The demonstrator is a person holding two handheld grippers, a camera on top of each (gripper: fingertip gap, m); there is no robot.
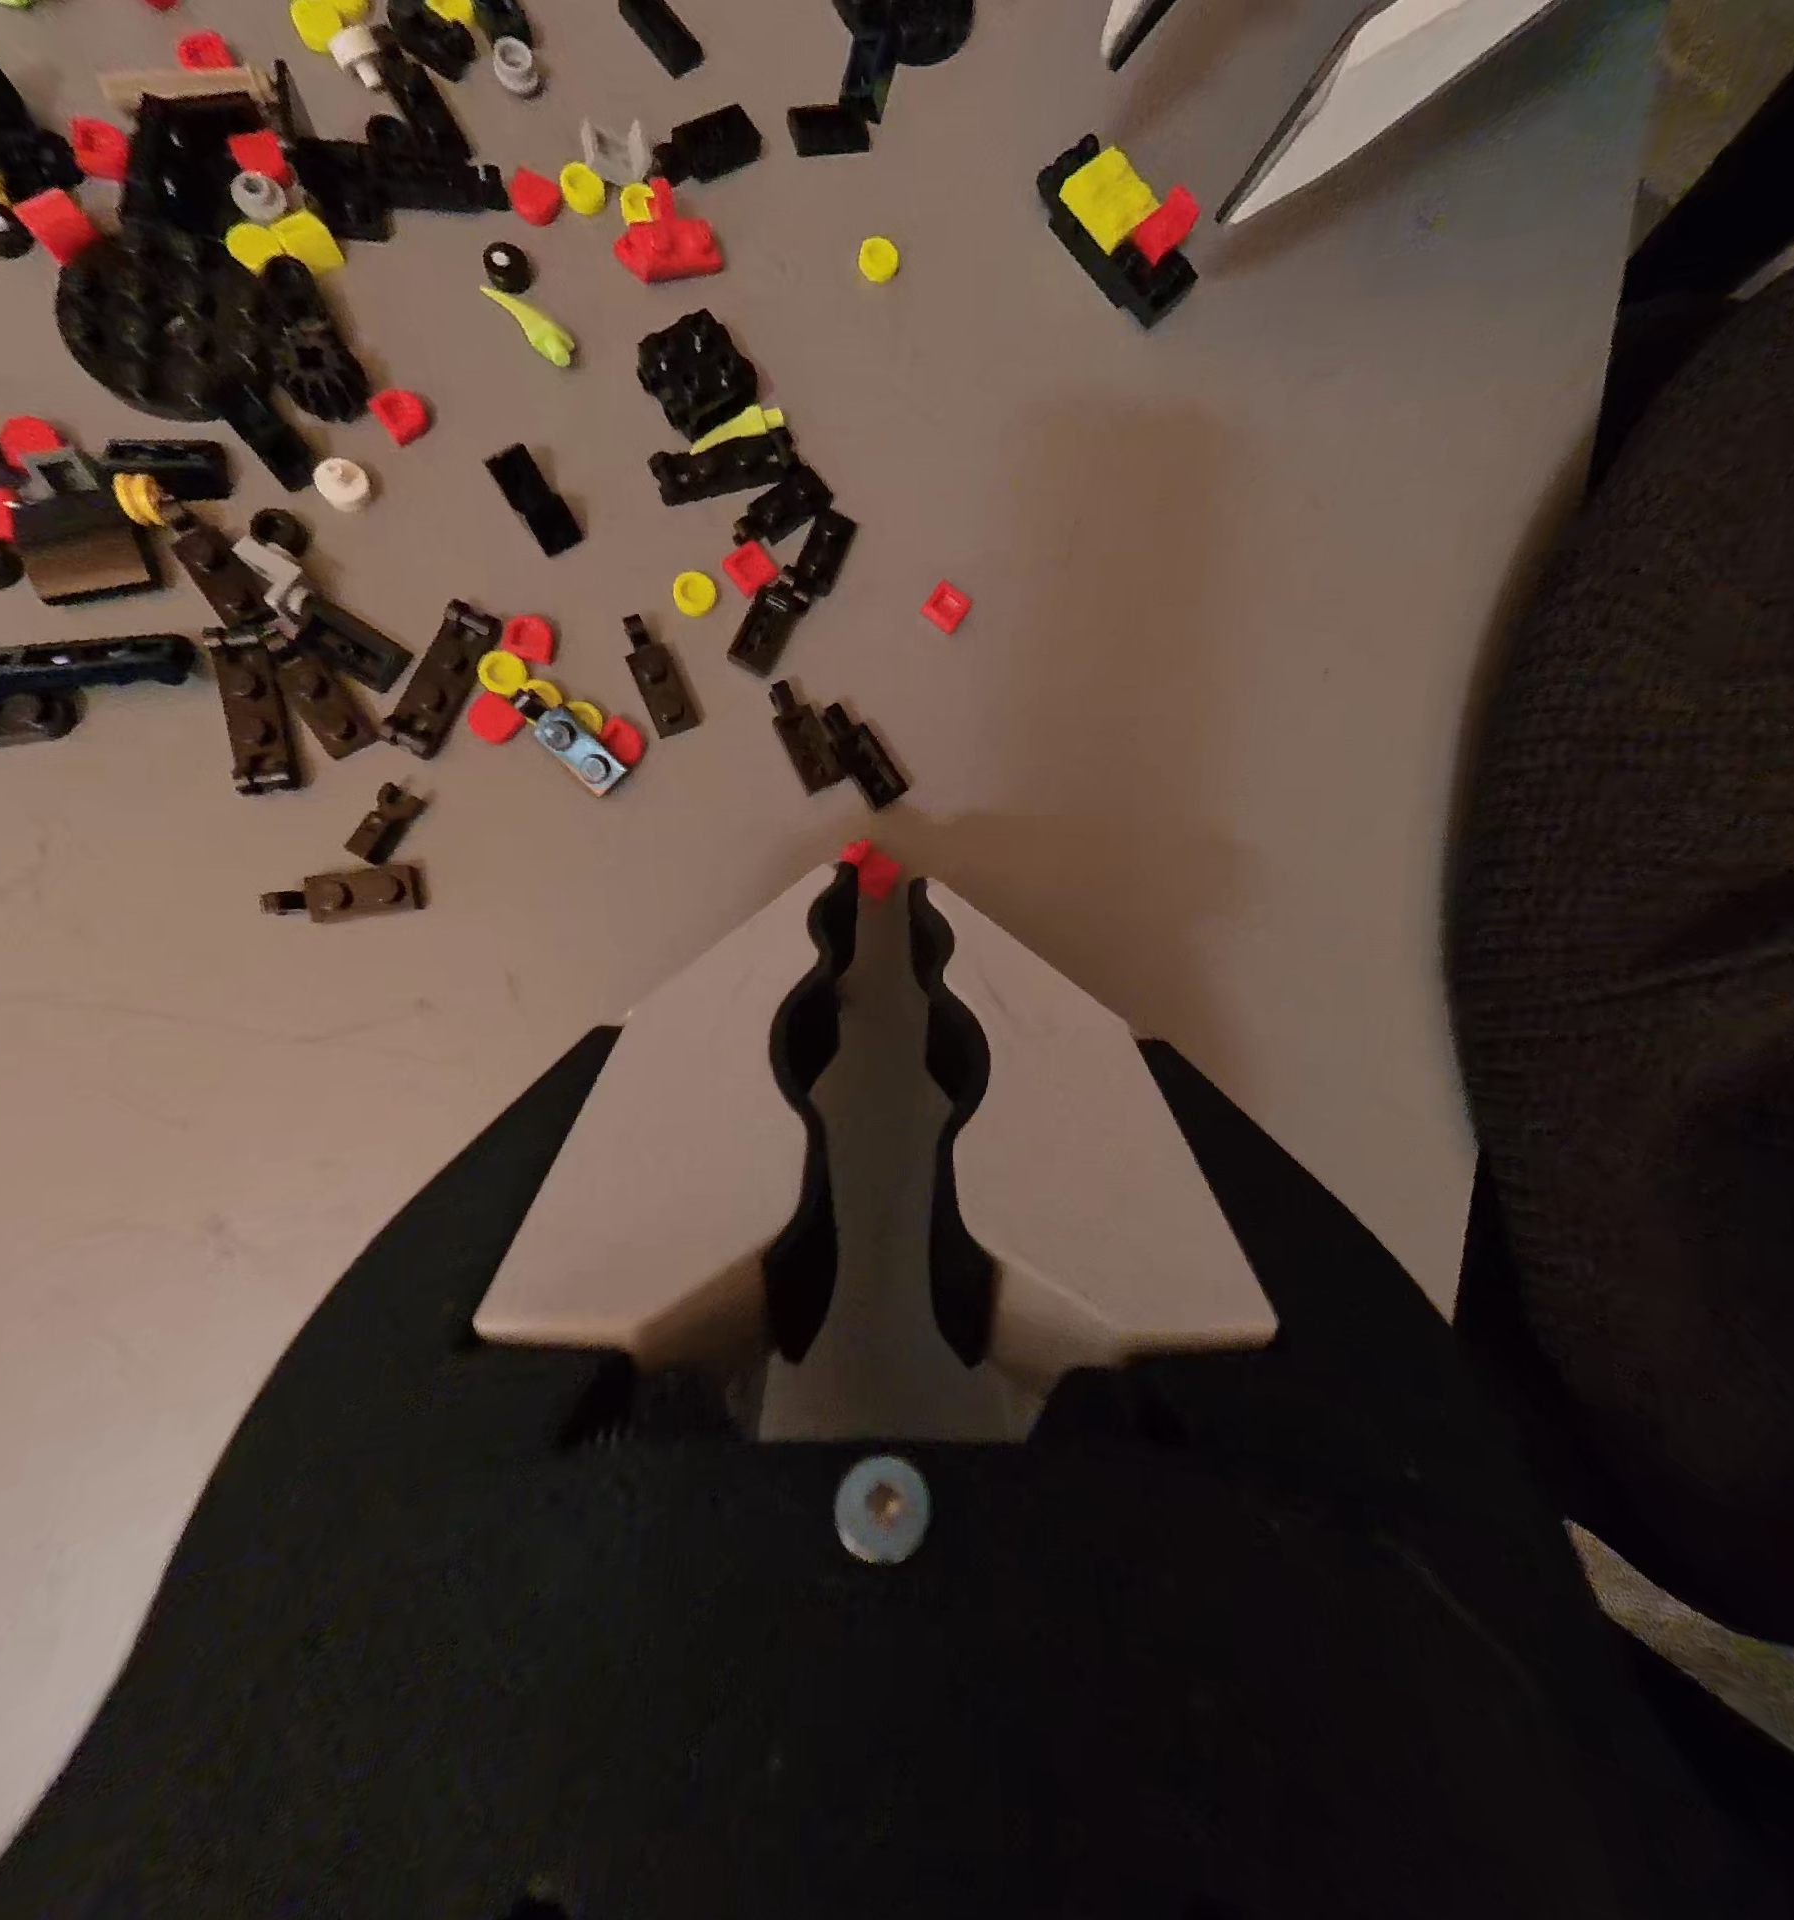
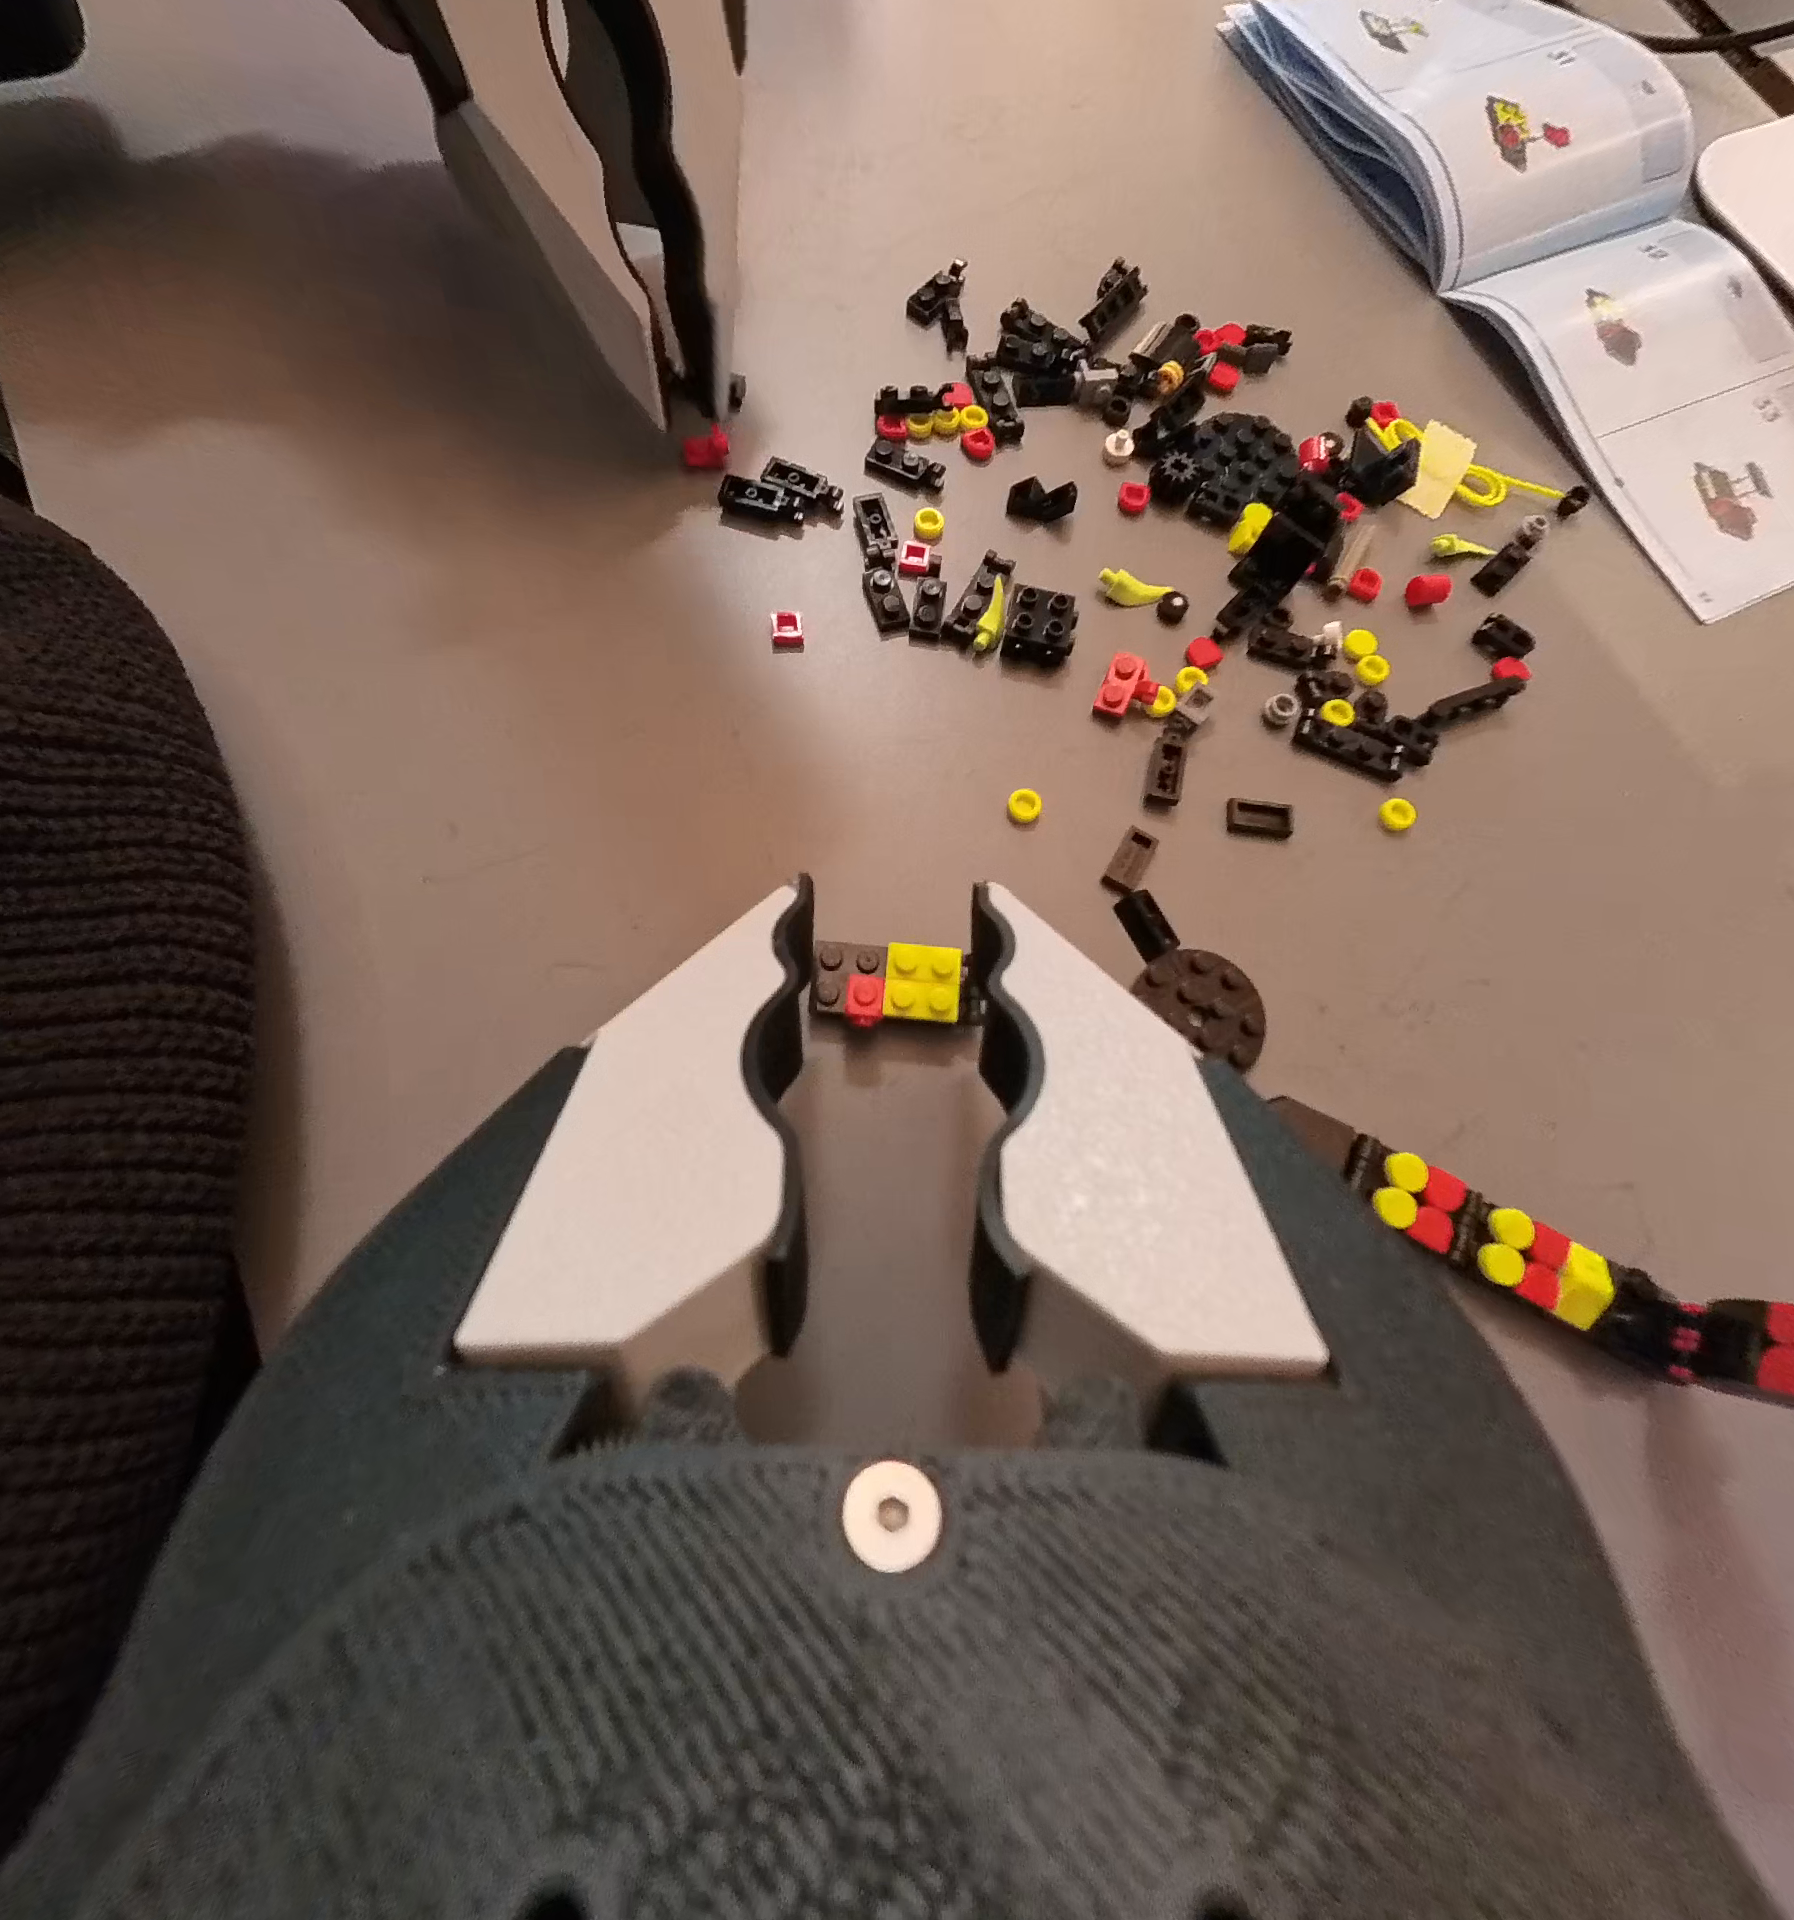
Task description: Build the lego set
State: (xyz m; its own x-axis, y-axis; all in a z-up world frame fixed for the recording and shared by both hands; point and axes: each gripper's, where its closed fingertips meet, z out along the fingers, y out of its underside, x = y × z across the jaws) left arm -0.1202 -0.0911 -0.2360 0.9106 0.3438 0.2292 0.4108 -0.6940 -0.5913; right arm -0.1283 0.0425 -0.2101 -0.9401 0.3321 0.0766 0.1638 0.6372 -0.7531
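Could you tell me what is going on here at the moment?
A person is building a Lego set with two handheld tools. The right tool is shut on a small black, yellow and red sub-assembly. The left tool pinches a small red piece at the table, beside the loose pieces.

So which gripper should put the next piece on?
Probably left: the left gripper already pinches a small red piece, while the right gripper is busy holding the black, yellow and red block.

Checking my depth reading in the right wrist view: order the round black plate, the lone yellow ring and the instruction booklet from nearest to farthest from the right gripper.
1. Round black plate, beside the right finger.
2. Yellow ring, ahead on the table.
3. Instruction booklet, far right corner.
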